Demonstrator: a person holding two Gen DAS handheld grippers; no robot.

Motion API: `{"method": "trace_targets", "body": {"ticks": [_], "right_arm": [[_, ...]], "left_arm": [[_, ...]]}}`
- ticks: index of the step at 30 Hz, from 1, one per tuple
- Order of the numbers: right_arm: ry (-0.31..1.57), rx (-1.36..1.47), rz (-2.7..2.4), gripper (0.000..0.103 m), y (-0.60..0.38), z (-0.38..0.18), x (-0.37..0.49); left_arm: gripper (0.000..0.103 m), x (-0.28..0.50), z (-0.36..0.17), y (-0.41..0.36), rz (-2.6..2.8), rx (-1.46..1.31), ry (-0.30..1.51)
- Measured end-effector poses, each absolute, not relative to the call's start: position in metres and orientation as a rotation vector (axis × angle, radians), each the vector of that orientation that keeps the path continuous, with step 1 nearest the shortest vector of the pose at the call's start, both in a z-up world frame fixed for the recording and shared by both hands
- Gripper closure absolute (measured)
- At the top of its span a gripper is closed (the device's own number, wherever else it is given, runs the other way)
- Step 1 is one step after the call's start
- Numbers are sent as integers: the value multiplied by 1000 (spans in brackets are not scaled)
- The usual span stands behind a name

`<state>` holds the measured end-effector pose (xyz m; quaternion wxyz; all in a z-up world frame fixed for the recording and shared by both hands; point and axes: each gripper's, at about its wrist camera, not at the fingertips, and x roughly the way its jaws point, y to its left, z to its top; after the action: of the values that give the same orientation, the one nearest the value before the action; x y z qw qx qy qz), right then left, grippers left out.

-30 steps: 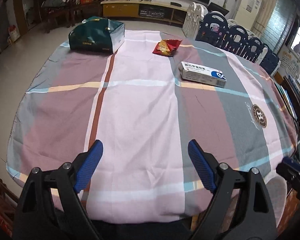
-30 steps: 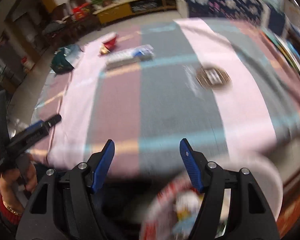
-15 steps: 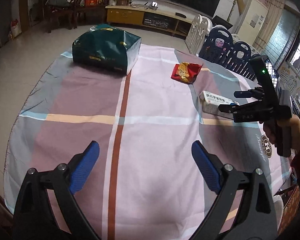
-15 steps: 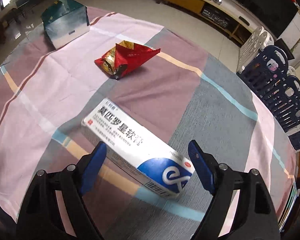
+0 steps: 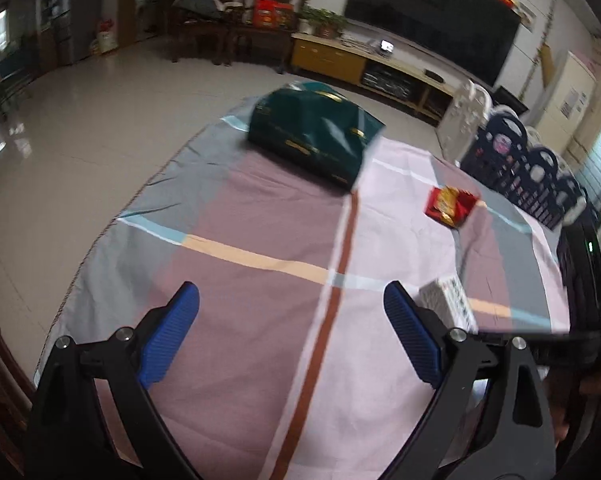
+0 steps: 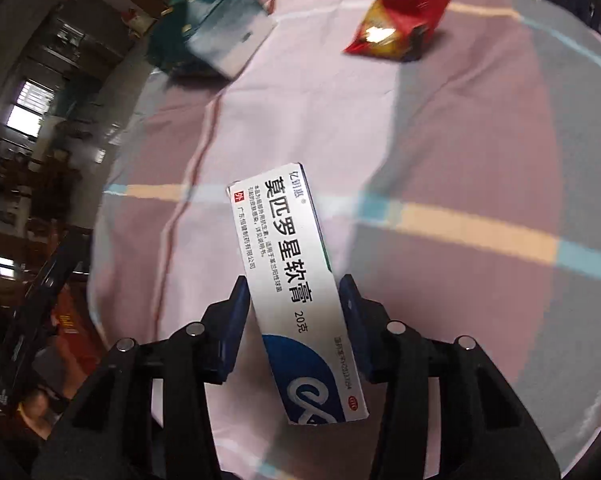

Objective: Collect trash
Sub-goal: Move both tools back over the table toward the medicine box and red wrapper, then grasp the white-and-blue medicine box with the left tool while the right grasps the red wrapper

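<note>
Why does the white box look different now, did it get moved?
Yes. The white box lay slantwise on the striped tablecloth; the right tool has just closed on it, and it points toward the red wrapper.

The tablecloth (image 5: 260, 320) has wide stripes – pink, mauve and grey, with thin lines of peach, light blue and brown. The box (image 6: 296, 280) is white with black letters and a blue end. The wrapper (image 6: 400, 24) is red and gold – the bag (image 5: 312, 136) dark green.
</note>
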<state>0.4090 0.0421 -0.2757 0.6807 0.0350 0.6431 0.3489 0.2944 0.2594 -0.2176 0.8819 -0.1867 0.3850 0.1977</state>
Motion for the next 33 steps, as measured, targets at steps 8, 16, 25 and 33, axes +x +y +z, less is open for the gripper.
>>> {"method": "trace_targets", "body": {"ticks": [8, 16, 25, 33], "right_arm": [[1060, -62, 358, 21, 58, -225, 477], [1090, 127, 210, 49, 32, -265, 564], [1141, 164, 450, 86, 26, -254, 482], [1293, 202, 620, 86, 9, -271, 370]], "left_arm": [[10, 279, -228, 303, 532, -521, 839], [10, 311, -240, 242, 200, -367, 962], [10, 318, -249, 242, 189, -460, 996], [10, 315, -257, 247, 195, -518, 1034]]}}
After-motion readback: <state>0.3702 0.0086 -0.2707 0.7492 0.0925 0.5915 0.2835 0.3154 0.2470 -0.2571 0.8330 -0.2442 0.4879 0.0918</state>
